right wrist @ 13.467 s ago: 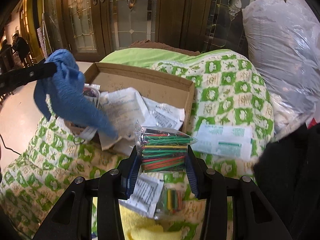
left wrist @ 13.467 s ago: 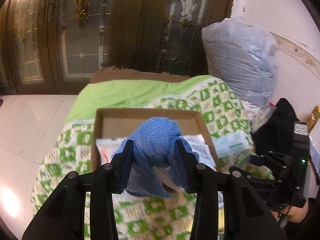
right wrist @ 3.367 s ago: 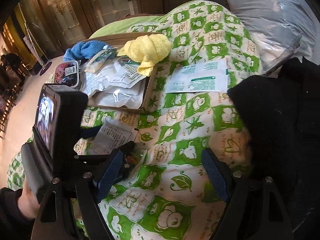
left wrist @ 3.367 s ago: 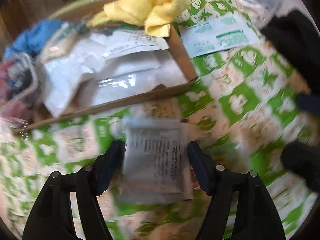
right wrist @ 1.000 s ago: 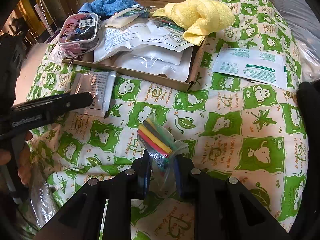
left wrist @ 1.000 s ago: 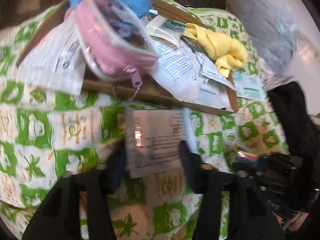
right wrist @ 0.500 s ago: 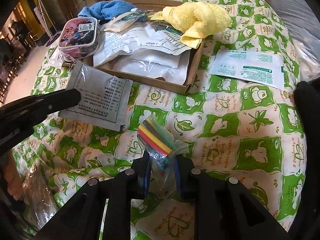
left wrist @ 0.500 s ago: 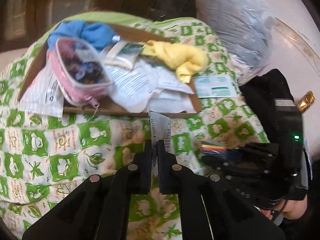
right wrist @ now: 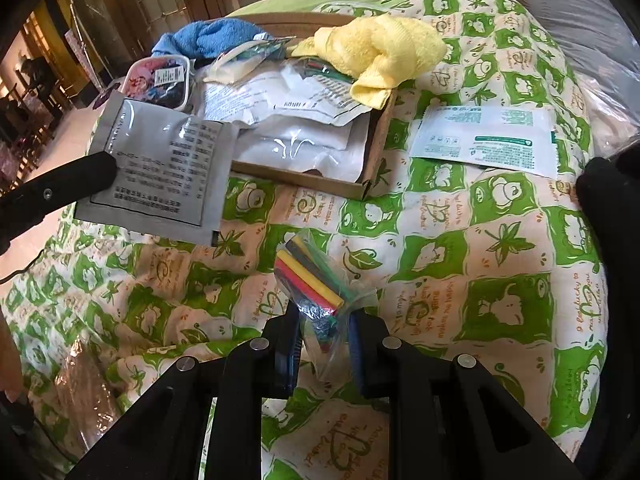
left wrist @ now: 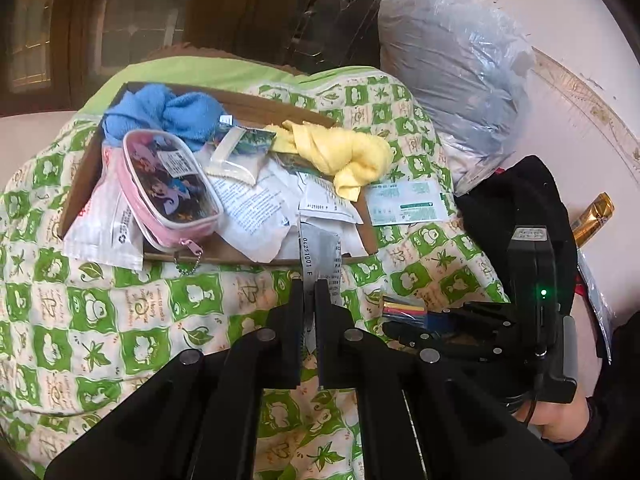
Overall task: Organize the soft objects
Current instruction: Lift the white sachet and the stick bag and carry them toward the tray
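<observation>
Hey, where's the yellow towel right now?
The yellow towel lies at the far right corner of the cardboard box, draped over its edge, with the blue towel across the box to its left.

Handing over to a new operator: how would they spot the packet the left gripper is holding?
Start at the cardboard box on the green-checked quilt. Just left of its near corner, the left gripper pinches a flat silvery packet above the quilt. Unlike the white packets in the box, it is grey foil with a framed block of black print.
</observation>
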`<state>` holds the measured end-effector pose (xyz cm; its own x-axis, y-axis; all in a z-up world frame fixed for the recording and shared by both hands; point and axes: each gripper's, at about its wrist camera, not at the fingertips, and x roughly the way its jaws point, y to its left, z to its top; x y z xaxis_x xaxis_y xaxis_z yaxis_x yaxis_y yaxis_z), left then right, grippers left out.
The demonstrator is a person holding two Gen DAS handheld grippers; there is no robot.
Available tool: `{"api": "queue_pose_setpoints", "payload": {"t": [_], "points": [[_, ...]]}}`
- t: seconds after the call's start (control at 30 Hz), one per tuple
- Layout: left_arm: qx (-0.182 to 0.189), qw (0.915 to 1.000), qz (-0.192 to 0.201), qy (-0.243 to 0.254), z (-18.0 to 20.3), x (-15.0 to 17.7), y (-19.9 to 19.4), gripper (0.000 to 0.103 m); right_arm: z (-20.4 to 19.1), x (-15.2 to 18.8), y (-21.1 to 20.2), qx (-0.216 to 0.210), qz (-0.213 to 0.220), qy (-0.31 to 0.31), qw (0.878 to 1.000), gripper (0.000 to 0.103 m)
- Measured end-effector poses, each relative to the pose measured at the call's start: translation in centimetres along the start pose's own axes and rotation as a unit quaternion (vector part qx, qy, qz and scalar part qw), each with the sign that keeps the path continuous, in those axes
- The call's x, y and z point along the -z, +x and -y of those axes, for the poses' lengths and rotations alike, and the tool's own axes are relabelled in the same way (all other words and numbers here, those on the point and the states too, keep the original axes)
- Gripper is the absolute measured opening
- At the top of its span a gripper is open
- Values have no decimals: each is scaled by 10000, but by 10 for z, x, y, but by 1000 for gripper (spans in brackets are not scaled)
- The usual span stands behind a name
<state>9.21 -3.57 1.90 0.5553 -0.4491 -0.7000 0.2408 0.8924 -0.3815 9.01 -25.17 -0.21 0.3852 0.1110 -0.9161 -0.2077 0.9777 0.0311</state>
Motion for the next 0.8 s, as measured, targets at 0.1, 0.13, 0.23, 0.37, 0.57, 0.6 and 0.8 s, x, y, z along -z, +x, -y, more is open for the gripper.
{"api": "queue_pose_setpoints", "payload": {"t": [0.1, 0.13, 0.23, 0.37, 0.57, 0.6, 0.8], "points": [[-10, 10000, 22, 32, 1, -2, -2, 2, 0, -1, -5, 27, 75, 3, 10000, 20], [-9, 10000, 30, 44, 2, -2, -3, 2, 0, -1, -7, 34, 87, 15, 10000, 20], [-20, 10000, 50, 82, 3, -5, -5, 2, 0, -2, -10, 45, 101, 29, 9999, 20], [-36, 9999, 75, 96, 3, -8, -7, 2, 0, -3, -13, 90, 118, 28, 9999, 20], [-51, 9999, 99, 117, 3, -12, -7, 2, -1, -4, -15, 134, 125, 29, 9998, 20], [-55, 9998, 105, 127, 2, -13, -8, 2, 0, -4, -14, 140, 127, 29, 9998, 20], [-71, 9998, 138, 143, 1, -19, -9, 2, -2, -7, -19, 203, 191, -8, 9996, 20]]}}
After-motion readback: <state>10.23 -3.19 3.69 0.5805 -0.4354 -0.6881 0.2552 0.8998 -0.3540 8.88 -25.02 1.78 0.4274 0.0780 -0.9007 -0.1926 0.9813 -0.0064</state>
